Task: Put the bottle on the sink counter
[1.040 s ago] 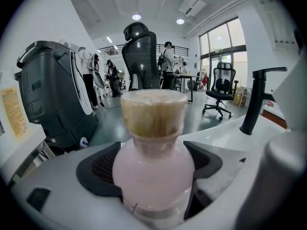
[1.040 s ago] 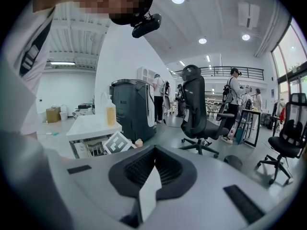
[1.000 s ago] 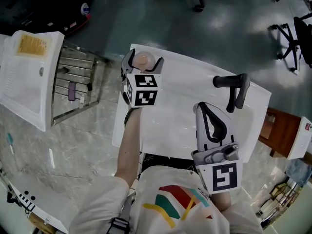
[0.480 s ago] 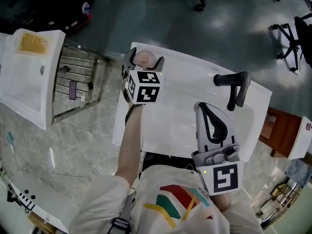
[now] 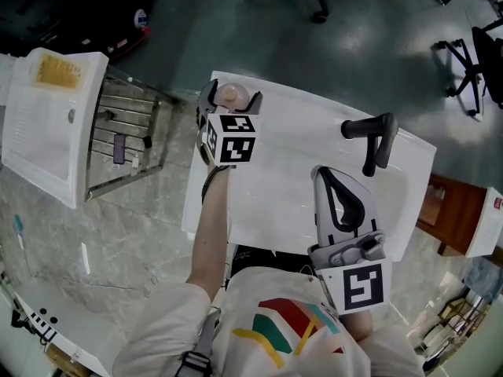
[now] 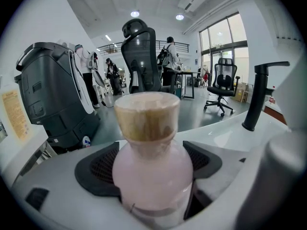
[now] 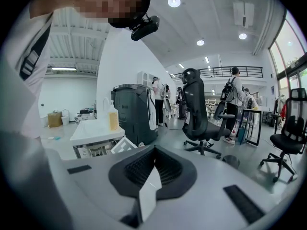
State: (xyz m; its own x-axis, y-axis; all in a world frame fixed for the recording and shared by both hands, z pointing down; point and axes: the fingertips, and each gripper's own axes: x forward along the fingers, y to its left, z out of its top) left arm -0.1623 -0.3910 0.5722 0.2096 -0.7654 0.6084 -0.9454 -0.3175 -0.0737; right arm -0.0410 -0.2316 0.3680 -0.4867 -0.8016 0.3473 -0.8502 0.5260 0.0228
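A pink bottle (image 5: 233, 93) with a tan cap stands upright between the jaws of my left gripper (image 5: 230, 102), which is shut on it. It is over the far left corner of the white sink (image 5: 291, 128); whether its base touches the counter is hidden. In the left gripper view the bottle (image 6: 152, 176) fills the middle, with the black faucet (image 6: 259, 97) at right. My right gripper (image 5: 322, 173) hovers over the sink's near right part, shut and holding nothing. In the right gripper view its pads (image 7: 144, 171) meet.
The black faucet (image 5: 369, 138) rises at the sink's far right. A second white sink unit (image 5: 47, 124) and a metal rack (image 5: 126, 136) stand to the left. A wooden cabinet (image 5: 452, 210) is at right. Office chairs (image 5: 475, 61) stand on the dark floor beyond.
The left gripper with the bottle has crept slightly toward the sink's far edge. The right gripper has stayed in place.
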